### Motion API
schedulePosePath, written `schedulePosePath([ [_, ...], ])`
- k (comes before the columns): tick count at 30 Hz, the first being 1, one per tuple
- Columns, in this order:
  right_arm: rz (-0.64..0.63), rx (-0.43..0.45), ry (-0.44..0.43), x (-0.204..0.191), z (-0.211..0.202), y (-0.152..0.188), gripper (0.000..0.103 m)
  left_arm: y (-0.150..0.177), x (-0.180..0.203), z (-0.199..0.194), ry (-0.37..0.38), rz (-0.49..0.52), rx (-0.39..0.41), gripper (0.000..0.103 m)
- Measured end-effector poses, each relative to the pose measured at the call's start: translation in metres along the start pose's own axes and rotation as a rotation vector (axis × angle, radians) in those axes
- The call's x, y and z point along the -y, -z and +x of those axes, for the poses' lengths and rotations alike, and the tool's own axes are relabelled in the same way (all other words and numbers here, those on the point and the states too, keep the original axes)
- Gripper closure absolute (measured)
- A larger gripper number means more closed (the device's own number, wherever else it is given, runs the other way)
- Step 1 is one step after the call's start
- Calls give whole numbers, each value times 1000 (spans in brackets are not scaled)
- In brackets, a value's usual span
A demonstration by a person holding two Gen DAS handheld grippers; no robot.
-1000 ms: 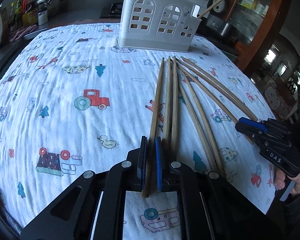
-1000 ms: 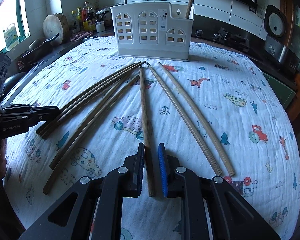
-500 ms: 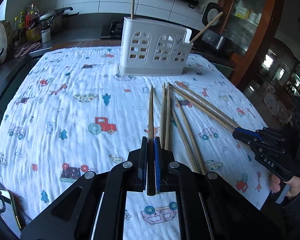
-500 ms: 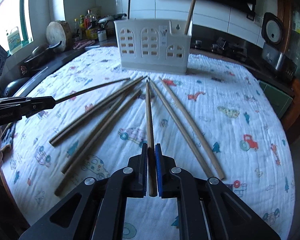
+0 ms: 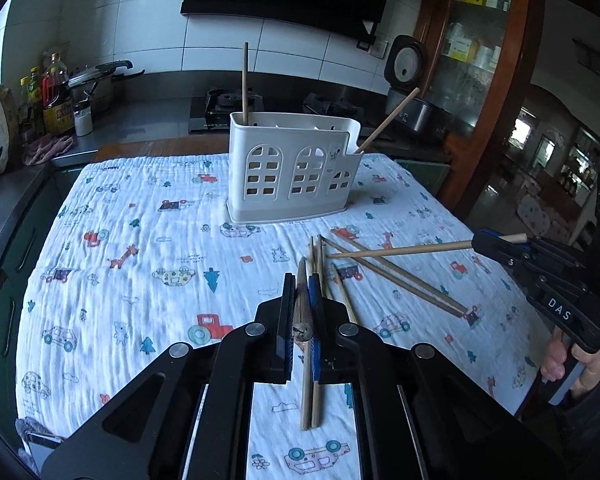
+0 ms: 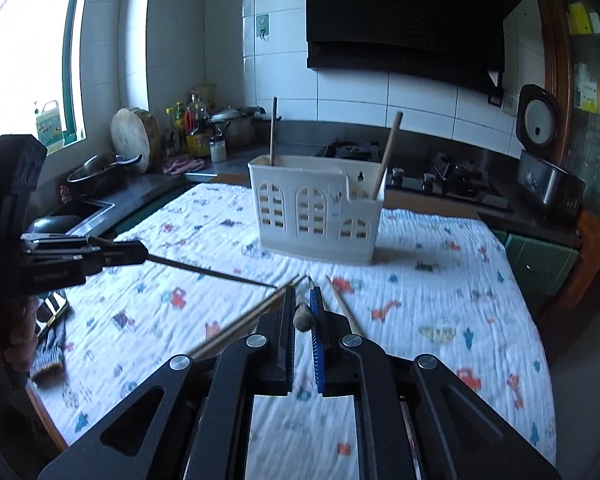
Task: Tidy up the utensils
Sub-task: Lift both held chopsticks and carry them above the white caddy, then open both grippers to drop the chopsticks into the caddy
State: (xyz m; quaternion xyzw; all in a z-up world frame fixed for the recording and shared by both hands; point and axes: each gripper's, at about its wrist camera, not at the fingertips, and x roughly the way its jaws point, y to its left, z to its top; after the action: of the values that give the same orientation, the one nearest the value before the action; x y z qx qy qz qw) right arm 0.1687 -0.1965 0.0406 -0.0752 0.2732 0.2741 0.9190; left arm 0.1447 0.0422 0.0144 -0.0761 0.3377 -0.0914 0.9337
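My left gripper (image 5: 300,284) is shut on a wooden chopstick (image 5: 302,312), held above the cloth and seen almost end-on, pointing toward the white utensil holder (image 5: 292,168). My right gripper (image 6: 302,294) is shut on another chopstick (image 6: 303,316), also raised and aimed at the holder (image 6: 320,216). Each gripper shows in the other's view: the right gripper (image 5: 500,246) with its stick (image 5: 400,250), the left gripper (image 6: 136,254) with its stick (image 6: 212,274). Several loose chopsticks (image 5: 400,280) lie on the cloth. Two sticks stand in the holder, one at each end (image 5: 245,80).
A white cartoon-print cloth (image 5: 140,260) covers the table. Bottles (image 5: 56,104) and a pot sit on the counter at the left, a stove behind the holder, a rice cooker (image 6: 540,160) at the right. A phone (image 6: 52,308) lies near the table's left edge.
Both grippers have risen off the cloth, each lifting one chopstick. The right gripper's jaws closed onto its stick. The holder now appears lower and farther in both views.
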Motion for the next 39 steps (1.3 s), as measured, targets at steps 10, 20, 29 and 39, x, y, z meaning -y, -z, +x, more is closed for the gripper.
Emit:
schedulePosePath([
  [10, 0, -29, -57, 14, 12, -65, 96, -35, -5, -1, 30, 11, 13, 98],
  [20, 0, -41, -111, 35, -7, -147, 96, -104, 11, -29, 59, 79, 88, 98],
  [29, 10, 53, -8, 60, -8, -210, 96, -182, 15, -46, -17, 117, 209, 98],
  [39, 66, 63, 50, 87, 46, -216, 96, -207, -6, 1, -91, 85, 186, 98],
])
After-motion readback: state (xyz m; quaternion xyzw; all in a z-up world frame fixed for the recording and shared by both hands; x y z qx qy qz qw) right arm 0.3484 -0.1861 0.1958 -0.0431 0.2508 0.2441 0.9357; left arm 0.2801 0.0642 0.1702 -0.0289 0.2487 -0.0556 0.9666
